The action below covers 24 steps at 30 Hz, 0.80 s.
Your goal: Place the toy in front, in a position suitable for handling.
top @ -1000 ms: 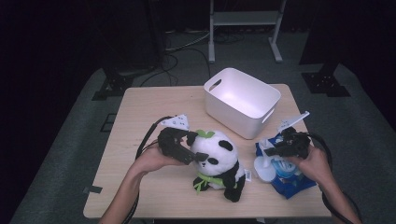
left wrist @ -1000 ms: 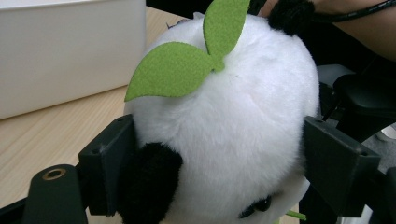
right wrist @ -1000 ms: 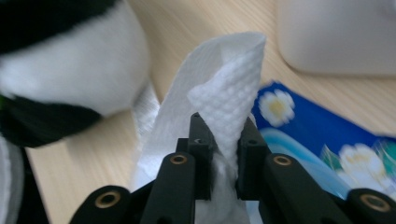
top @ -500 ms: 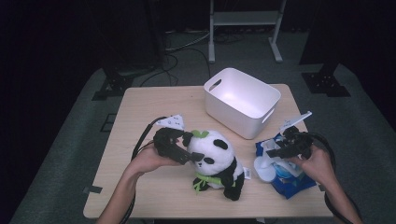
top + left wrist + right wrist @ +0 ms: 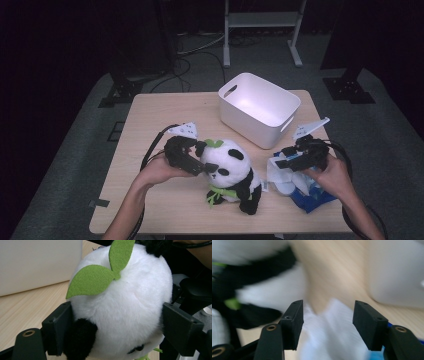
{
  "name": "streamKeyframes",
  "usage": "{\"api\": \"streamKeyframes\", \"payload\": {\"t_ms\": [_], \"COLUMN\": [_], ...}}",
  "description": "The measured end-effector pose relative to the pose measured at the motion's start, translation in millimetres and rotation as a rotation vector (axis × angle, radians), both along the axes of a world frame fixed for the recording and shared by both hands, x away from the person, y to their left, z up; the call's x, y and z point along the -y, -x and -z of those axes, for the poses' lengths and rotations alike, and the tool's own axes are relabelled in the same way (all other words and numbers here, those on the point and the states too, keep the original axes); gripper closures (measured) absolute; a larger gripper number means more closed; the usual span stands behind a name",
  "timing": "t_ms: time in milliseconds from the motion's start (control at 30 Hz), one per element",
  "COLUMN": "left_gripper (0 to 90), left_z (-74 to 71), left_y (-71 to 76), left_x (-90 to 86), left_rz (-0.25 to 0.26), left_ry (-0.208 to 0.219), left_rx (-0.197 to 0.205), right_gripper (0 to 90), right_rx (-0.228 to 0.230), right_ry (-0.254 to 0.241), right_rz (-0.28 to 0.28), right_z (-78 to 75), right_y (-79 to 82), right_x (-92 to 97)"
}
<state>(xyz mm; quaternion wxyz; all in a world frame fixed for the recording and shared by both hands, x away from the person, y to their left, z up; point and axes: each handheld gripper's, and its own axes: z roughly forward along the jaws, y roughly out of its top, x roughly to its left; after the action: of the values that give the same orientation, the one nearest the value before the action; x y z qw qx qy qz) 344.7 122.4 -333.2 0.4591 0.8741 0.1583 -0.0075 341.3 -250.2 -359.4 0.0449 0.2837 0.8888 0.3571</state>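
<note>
The left gripper (image 5: pixel 197 162) has its fingers (image 5: pixel 58 328) clamped on the panda (image 5: pixel 230 172) head. The right gripper (image 5: pixel 286 161) fingers (image 5: pixel 293 323), just opening, stand wide over the white-and-blue pack (image 5: pixel 295 187) on the worktop (image 5: pixel 160 115). No readable writing.

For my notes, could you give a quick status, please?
Left gripper clamps panda head. Right gripper jaws just opened over white-blue pack. White bin unobstructed.
</note>
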Motion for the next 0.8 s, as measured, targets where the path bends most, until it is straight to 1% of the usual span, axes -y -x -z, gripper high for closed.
{"api": "streamKeyframes", "payload": {"t_ms": [67, 133, 200, 233, 333, 433, 467, 533, 600, 633, 700, 767, 800], "left_gripper": [16.7, 16.7, 16.7, 16.7, 16.6, 16.6, 16.6, 16.7, 16.7, 16.7, 16.7, 16.6, 16.6], "left_z": [0.0, 0.0, -0.3, -0.5, -0.6, -0.3, -0.1, 0.2, 0.9, 1.8, 3.4, 5.3, 6.2], "left_y": [-0.8, -1.0, -1.2, -1.4, -1.8, -1.8, -1.7, -1.1, -1.7, -1.6, -1.9, -1.4, -1.1], "left_x": [0.1, 0.3, 0.4, 0.4, 0.3, -0.3, -0.6, -1.3, -3.3, -4.3, -6.4, -7.8, -9.0], "left_rz": [-0.001, 0.0, 0.0, 0.001, 0.001, -0.002, -0.003, -0.003, -0.005, -0.009, -0.011, -0.018, -0.025], "left_ry": [0.001, 0.001, -0.001, -0.004, -0.005, -0.002, -0.003, -0.013, -0.017, -0.015, -0.02, -0.03, -0.027], "left_rx": [-0.002, -0.002, -0.002, -0.002, -0.004, -0.007, -0.01, -0.004, -0.005, -0.008, -0.01, -0.003, -0.005], "right_gripper": [36.6, 34.5, 33.7, 33.0, 30.5, 27.8, 26.7, 24.4, 22.8, 22.9, 23.3, 28.7, 33.2], "right_rx": [-0.016, -0.025, -0.033, -0.033, -0.048, -0.042, -0.044, -0.035, -0.046, -0.047, -0.064, -0.084, -0.079], "right_ry": [-0.047, -0.063, -0.077, -0.076, -0.088, -0.091, -0.082, -0.051, -0.052, -0.045, -0.038, -0.035, -0.037], "right_rz": [-0.077, -0.139, -0.186, -0.203, -0.229, -0.247, -0.255, -0.264, -0.256, -0.256, -0.245, -0.247, -0.248], "right_z": [-0.9, -0.5, 1.4, 2.5, 6.5, 10.7, 12.5, 16.8, 19.5, 20.8, 23.7, 29.5, 31.9], "right_y": [5.6, 9.8, 12.3, 13.1, 13.9, 13.1, 12.7, 11.5, 9.4, 8.1, 5.5, 2.4, 1.3], "right_x": [-14.6, -30.0, -43.3, -48.9, -61.7, -71.5, -75.3, -83.5, -88.6, -90.4, -93.9, -97.9, -99.3]}}
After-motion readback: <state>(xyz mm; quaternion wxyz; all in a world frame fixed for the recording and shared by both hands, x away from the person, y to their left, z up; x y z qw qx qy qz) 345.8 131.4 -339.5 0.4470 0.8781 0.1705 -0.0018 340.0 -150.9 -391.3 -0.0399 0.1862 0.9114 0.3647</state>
